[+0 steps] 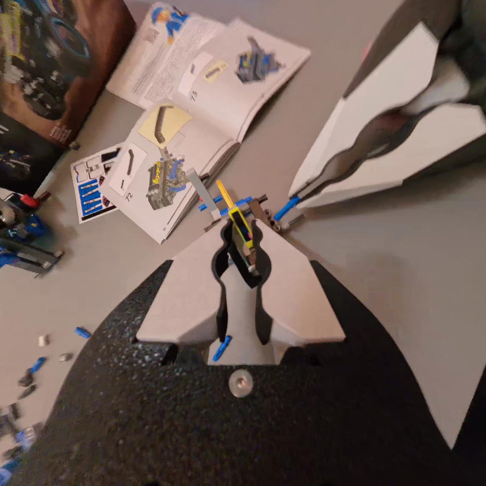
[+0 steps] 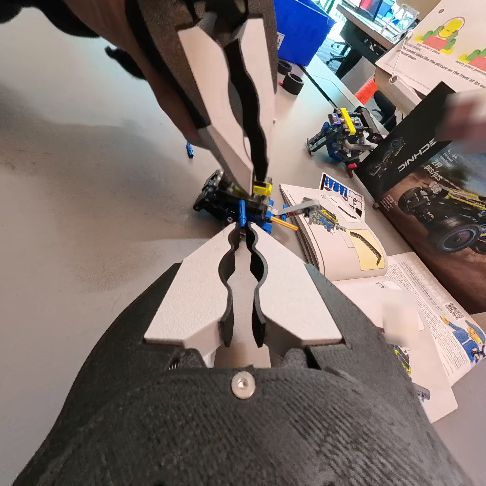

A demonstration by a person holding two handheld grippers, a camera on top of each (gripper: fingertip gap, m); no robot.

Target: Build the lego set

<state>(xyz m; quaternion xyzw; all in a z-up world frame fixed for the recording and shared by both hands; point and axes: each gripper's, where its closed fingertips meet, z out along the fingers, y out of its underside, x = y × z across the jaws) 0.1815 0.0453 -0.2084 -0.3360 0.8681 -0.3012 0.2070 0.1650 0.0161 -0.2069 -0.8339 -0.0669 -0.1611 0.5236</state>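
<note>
A small black, blue and grey brick assembly [image 2: 223,200] rests on the grey table [image 2: 79,184]. A yellow axle [image 2: 284,223] and a grey beam [image 2: 297,207] stick out of it. My left gripper [image 1: 240,228] is shut on the assembly at its yellow block [image 1: 240,226]. In the right wrist view it comes down from above [image 2: 259,181]. My right gripper [image 2: 243,227] is shut on the end of a blue pin [image 2: 242,210]. The pin's other end is at the assembly's dark beam [image 1: 263,210]. The right gripper also shows in the left wrist view [image 1: 294,201].
An open instruction booklet [image 2: 342,249] and a sticker sheet [image 1: 89,194] lie beside the assembly. The set's box [image 2: 434,197] and a second part-built model [image 2: 342,134] stand behind. Loose blue pins [image 1: 82,332] and small parts are scattered about. Black tyres [image 2: 293,82] and a blue bin [image 2: 299,29] are farther off. The gap from one gripper's tips to the other's is roughly 4 centimetres.
</note>
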